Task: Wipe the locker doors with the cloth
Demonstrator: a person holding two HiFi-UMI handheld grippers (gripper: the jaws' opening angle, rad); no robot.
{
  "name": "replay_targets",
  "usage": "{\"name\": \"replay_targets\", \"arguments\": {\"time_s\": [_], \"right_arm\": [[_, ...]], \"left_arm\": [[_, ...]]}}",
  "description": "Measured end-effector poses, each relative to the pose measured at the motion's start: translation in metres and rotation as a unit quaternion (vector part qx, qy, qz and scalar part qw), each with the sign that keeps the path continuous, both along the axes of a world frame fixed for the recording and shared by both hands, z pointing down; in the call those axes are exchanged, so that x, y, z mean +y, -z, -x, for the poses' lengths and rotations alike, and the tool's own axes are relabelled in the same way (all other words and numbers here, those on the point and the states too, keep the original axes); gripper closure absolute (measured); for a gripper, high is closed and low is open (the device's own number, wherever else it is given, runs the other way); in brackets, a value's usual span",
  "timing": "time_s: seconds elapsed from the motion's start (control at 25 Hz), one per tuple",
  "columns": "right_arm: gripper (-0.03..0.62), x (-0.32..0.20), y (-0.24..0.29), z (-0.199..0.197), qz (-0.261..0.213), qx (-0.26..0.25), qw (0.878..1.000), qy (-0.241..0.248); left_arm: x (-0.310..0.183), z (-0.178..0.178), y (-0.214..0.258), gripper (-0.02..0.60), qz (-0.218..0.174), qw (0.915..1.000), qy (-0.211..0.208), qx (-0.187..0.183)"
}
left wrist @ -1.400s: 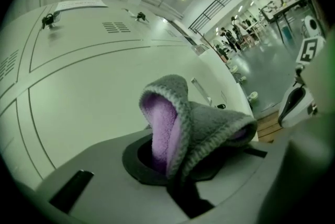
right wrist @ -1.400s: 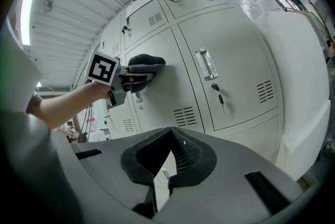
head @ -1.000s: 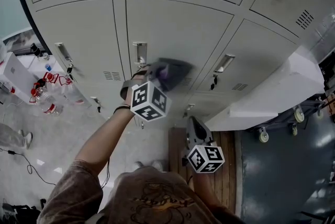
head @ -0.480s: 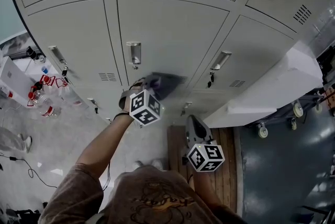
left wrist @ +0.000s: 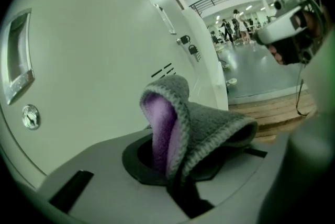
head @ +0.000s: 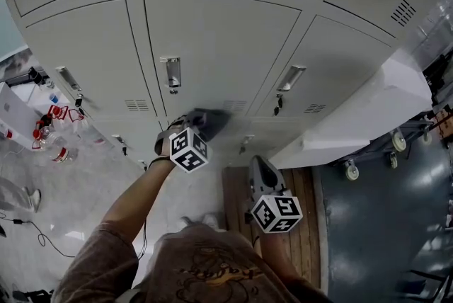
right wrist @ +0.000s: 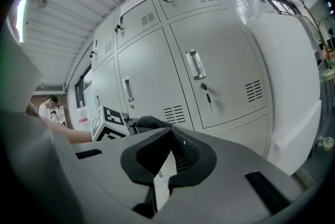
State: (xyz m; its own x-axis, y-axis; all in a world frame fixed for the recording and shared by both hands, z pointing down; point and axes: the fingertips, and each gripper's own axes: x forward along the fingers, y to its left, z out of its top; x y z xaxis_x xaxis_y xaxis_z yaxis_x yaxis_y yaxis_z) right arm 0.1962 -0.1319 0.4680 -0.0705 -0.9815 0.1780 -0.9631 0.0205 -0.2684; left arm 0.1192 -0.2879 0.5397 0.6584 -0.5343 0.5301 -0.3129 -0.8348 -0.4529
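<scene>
Cloth (left wrist: 204, 123) sits pinched in the left claw (left wrist: 175, 168), against the locker door (head: 212, 47) ahead; right claw (right wrist: 168, 139) closed, empty.

Wooden platform (head: 308, 224): plank surface, lying on the floor, lower centre-right.
White cabinet (head: 368, 117): right side, standing on casters (head: 349, 168).
Bottles (head: 62, 151): red-labelled, clustered far left.
Cable (head: 35, 229): dark, trailing across the pale floor.

brown printed t-shirt (head: 212, 270), black wrist strap (head: 161, 161), black-and-white marker cubes (head: 188, 149)
</scene>
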Motion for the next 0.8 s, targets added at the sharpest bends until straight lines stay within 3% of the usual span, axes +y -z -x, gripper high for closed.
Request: {"name": "replay_targets", "arguments": {"time_s": [0.24,0.4,0.6,0.8], "right_arm": [[0.595,0.006,0.0,-0.007,0.002,0.001,1.0,-0.013],[0.595,0.011,-0.001,-0.011,0.002,0.002,1.0,-0.019],[0.595,0.012,0.003,-0.011,-0.002,0.002,1.0,-0.018],[0.595,0.01,0.009,-0.005,-0.013,0.004,1.0,-0.008]], "left_arm": [[0.002,0.003,-0.027,0.545,0.016,0.9996,-0.002,-0.025],[0.011,0.001,-0.015,0.545,0.008,0.9997,-0.014,-0.016],[0.026,-0.019,0.065,0.545,-0.054,0.997,-0.044,0.033],[0.036,-0.033,0.181,0.545,-0.15,0.9832,-0.056,0.088]]}}
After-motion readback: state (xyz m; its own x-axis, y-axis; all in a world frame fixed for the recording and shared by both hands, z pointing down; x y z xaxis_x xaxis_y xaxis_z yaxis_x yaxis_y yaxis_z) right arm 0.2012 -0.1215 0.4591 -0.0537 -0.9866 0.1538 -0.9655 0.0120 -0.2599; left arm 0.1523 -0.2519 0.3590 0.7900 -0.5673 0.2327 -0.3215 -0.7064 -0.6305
